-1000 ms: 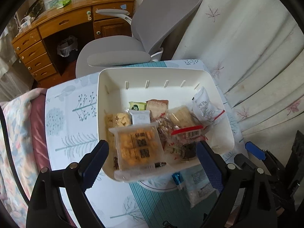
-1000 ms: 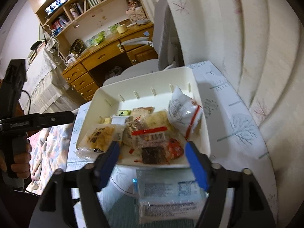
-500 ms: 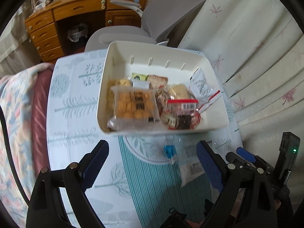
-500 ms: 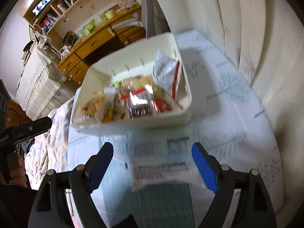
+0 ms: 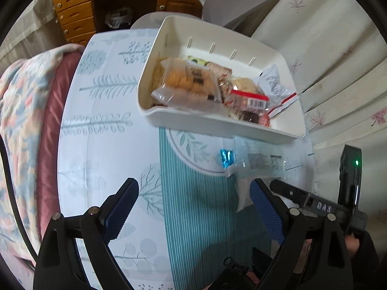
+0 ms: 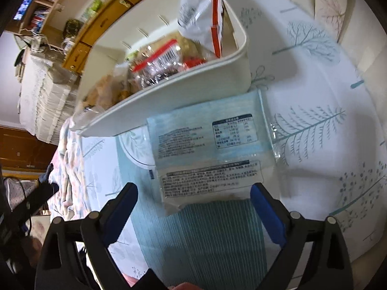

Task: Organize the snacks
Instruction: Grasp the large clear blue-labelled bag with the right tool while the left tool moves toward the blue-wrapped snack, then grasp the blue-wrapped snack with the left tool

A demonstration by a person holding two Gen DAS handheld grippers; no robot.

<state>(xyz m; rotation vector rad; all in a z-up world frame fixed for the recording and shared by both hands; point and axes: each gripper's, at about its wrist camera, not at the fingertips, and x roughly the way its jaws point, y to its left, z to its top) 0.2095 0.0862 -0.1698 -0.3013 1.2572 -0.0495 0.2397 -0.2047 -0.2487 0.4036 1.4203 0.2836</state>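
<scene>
Lying flat on a surface [image 5: 101, 130] spread with a white cloth printed in pale blue trees, a clear plastic snack packet with a light blue label and white printed panels [image 6: 208, 149] sits just in front of a white rectangular plastic tub [image 6: 193, 89], its far edge touching or nearly touching the tub's near wall. The right tongs [image 6: 193, 207], with black arms and blue ribbed pads [image 6: 266, 215], are spread wide and hold nothing; the packet's near end lies between the two fingertips, with the right pad close to the packet's near right corner and the left pad set apart from its left edge. Whether the pads touch the wrapper cannot be told.

The left tongs [image 5: 193, 210] are likewise spread and empty, hovering over a teal striped panel of the cloth [image 5: 193, 205]. From that side, the same packet [image 5: 256, 164] lies ahead and to the right of the gap, near the right pad.

Inside the tub [image 5: 217, 123], heaped wrapped snacks include a clear pack of golden biscuits [image 5: 188, 82], a red-banded clear packet [image 5: 249, 99] and a crumpled white sachet with a red strip [image 5: 275, 84] leaning on the right wall. A wooden desk with drawers [image 5: 79, 7] and a floral blanket [image 5: 19, 111] stand beyond and to the left.
</scene>
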